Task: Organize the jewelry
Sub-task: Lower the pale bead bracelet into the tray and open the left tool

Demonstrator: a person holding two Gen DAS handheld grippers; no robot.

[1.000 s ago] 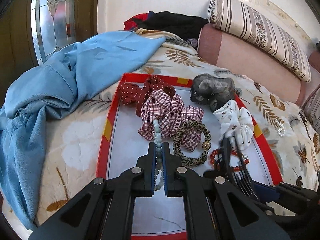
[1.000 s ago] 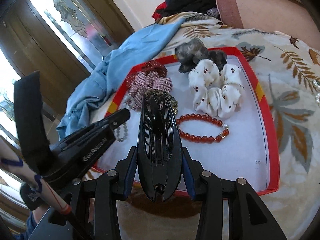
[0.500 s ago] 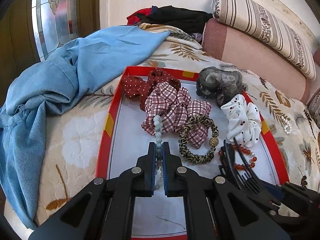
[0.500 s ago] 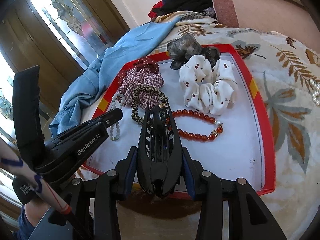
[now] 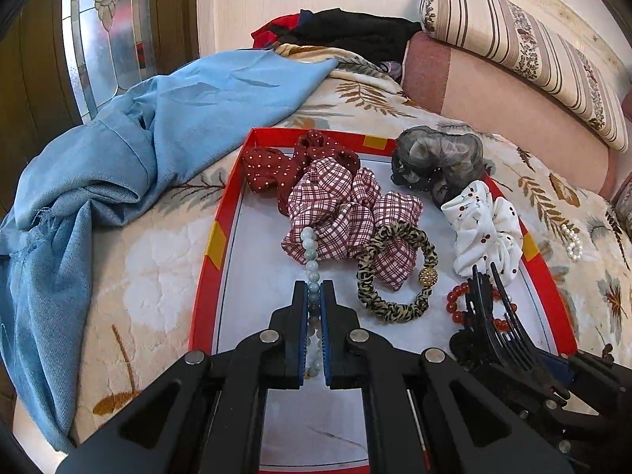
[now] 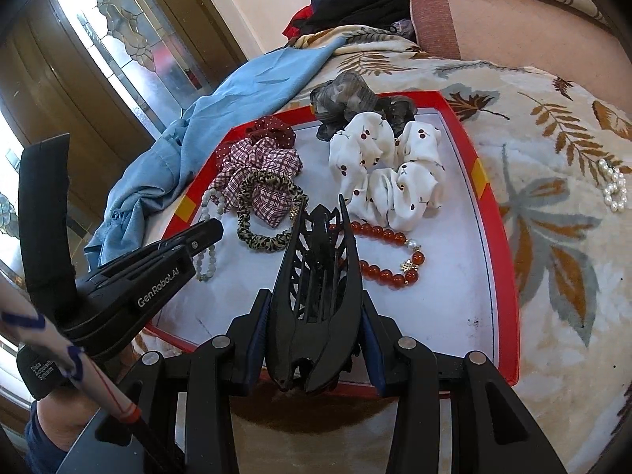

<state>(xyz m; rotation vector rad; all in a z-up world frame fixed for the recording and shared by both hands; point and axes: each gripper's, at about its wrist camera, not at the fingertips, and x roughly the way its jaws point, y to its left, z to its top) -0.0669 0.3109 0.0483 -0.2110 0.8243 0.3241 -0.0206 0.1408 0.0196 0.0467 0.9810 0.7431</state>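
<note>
A red-rimmed white tray (image 5: 213, 237) (image 6: 493, 268) lies on the bed. My left gripper (image 5: 314, 296) is shut on a pale green bead bracelet (image 5: 310, 252) (image 6: 207, 260) over the tray's left part. My right gripper (image 6: 312, 316) is shut on a black claw hair clip (image 6: 316, 276) (image 5: 493, 324) above the tray's near edge. In the tray lie a plaid scrunchie (image 5: 339, 213), a dark red dotted scrunchie (image 5: 276, 166), a leopard hair tie (image 5: 395, 272), a white cherry scrunchie (image 6: 387, 166), a grey scrunchie (image 5: 438, 158) and a red bead bracelet (image 6: 387, 256).
A blue garment (image 5: 118, 138) lies left of the tray. A pearl bracelet (image 6: 614, 189) lies on the leaf-print blanket right of it. Pink and striped pillows (image 5: 513, 79) and dark clothes (image 5: 347, 31) lie at the back. A door with glass panels stands at left.
Both grippers have drawn nearer and lower over the tray with their loads. The hair clip now stands over the red bead bracelet's left end.
</note>
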